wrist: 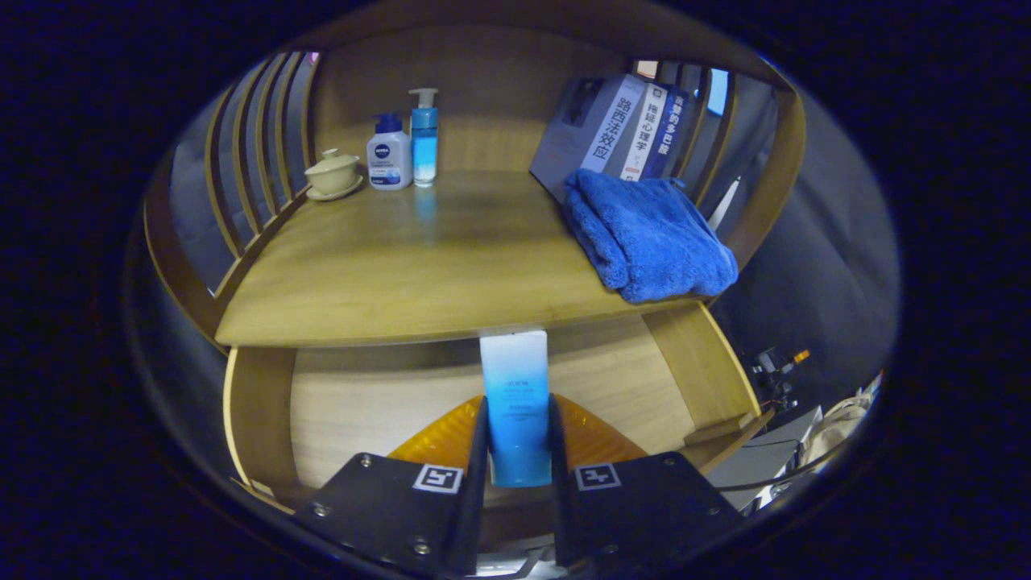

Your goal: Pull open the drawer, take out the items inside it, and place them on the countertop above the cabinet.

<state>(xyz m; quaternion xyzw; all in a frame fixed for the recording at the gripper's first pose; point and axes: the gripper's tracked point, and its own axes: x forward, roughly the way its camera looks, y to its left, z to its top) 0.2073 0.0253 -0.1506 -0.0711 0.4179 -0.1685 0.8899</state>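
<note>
Gripper (515, 451): fingers clenched on a blue-and-white tube (515, 403), one on each flat side, above the open drawer (370, 403).
Tube: upright between the fingers, its white end just below the countertop (403, 266) edge.
Handling: likely light, soft-walled and smooth; a firm mid-body hold should stop slipping, without squashing it.
Beyond: two bottles (403, 149), a lidded cup (333, 171), a blue towel (644, 238), books (628, 125).
Beneath: an orange item (439, 439) in the drawer.

blue-white tube (515, 403), blue towel (648, 238), seemingly orange tray (596, 439)
</note>
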